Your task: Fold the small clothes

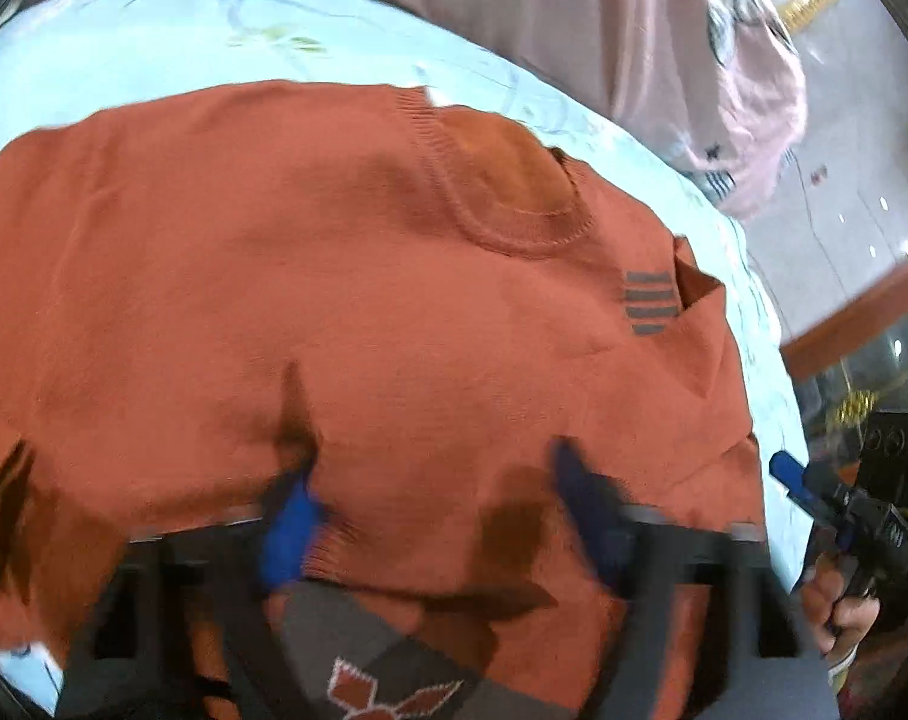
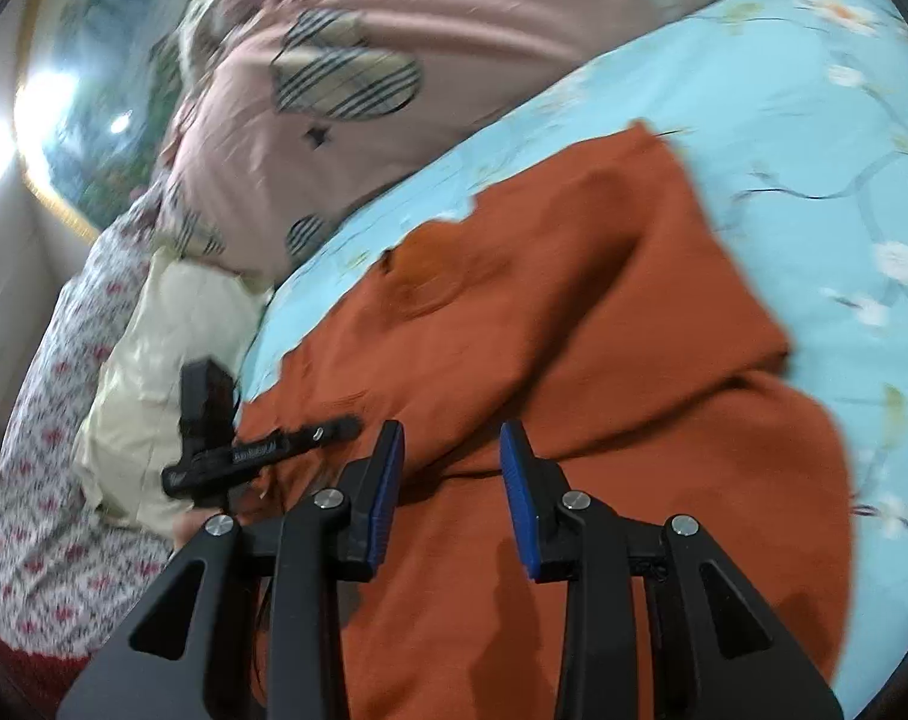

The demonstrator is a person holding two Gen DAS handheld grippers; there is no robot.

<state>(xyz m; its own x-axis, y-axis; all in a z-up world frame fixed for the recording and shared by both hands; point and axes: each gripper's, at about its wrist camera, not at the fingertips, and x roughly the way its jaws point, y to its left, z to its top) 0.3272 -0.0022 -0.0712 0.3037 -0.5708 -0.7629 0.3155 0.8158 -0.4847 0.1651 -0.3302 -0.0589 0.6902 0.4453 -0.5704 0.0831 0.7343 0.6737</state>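
Both jaws apart over orange sweater [image 1: 345, 276], collar [image 1: 502, 192] toward the pink quilt [image 1: 634, 30]

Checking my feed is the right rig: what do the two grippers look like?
Both are black plastic linkage frames. The right gripper has blue ribbed pads and silver pivot bolts. The left gripper shows blurred blue fingers. No cables or sleeves visible.

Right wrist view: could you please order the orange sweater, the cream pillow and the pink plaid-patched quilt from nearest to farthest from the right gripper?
1. Orange sweater, directly under the right gripper.
2. Cream pillow, off to the left.
3. Pink plaid-patched quilt, at the far upper left.
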